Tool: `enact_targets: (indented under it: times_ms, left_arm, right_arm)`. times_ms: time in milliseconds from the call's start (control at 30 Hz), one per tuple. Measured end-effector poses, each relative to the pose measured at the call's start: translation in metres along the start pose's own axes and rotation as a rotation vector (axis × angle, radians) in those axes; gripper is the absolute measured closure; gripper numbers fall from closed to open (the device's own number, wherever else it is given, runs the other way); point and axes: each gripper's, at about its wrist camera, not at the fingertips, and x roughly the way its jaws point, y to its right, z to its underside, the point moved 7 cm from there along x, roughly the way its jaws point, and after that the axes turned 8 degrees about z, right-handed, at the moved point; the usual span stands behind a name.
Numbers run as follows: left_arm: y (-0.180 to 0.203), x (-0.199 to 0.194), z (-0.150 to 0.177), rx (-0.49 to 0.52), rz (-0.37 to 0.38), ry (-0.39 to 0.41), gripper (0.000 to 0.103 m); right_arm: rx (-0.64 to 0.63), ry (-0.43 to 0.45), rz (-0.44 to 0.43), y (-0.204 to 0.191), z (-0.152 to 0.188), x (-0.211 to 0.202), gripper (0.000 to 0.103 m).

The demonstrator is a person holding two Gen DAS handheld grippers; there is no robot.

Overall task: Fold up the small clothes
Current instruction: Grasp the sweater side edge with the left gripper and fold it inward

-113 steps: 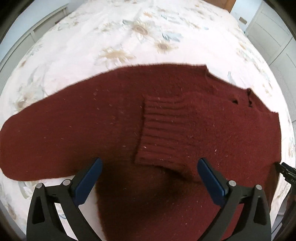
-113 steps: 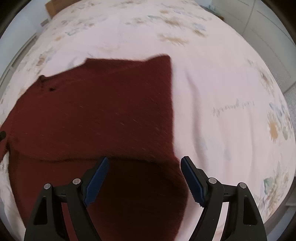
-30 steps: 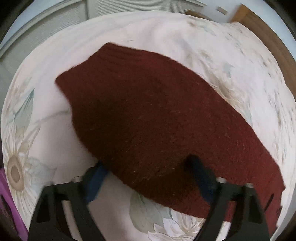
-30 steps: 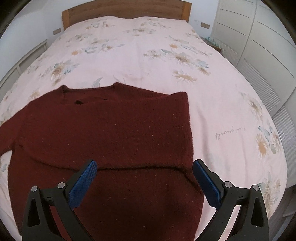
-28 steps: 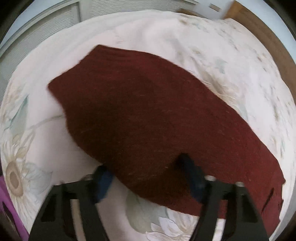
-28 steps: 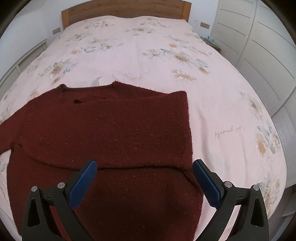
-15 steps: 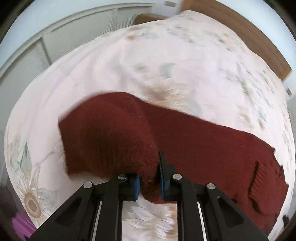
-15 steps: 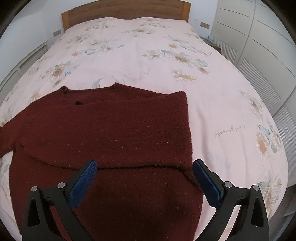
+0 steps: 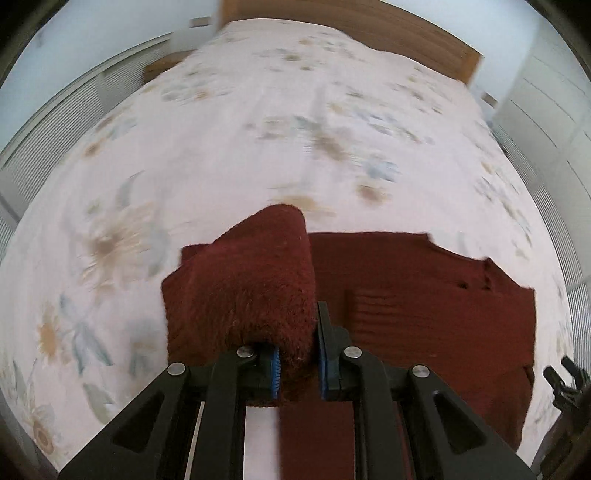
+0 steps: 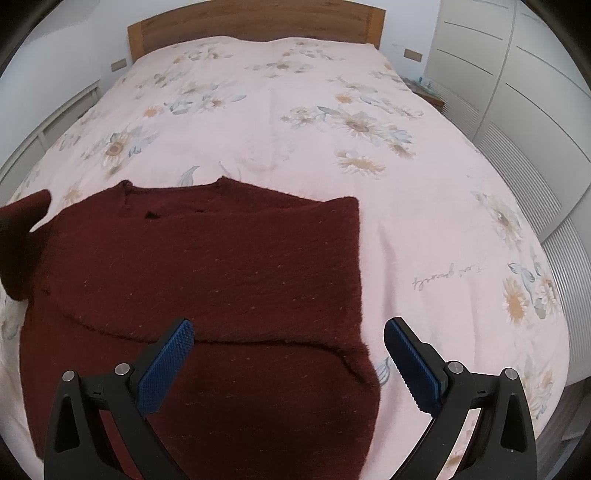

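A dark red knit sweater lies flat on the bed, its right sleeve folded across the body. My left gripper is shut on the sweater's left sleeve and holds it lifted, bunched over the fingers; the lifted sleeve also shows at the left edge of the right wrist view. The sweater's body spreads to the right of the left gripper. My right gripper is open and empty, hovering above the sweater's lower right part.
The floral pink bedspread covers the bed. A wooden headboard stands at the far end. White wardrobes line the right side. The tip of the right gripper shows at the right edge of the left wrist view.
My left gripper closed on the left sleeve, lifted it and swung it toward the sweater's body. The right gripper has stayed open and nearly still.
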Motion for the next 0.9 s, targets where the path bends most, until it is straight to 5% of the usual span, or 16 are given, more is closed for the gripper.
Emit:
enact_targets:
  times_ms: [500, 900]
  left_arm:
    - [0.187, 0.070, 0.008, 0.228, 0.171, -0.075, 0.091]
    - [0.167, 0.147, 0.054, 0.259, 0.009, -0.204, 0.086]
  right_arm:
    - [0.062, 0.021, -0.011, 0.034, -0.005, -0.004, 0.001]
    - [0.076, -0.030, -0.023, 0.037, 0.021, 0.009, 0.001]
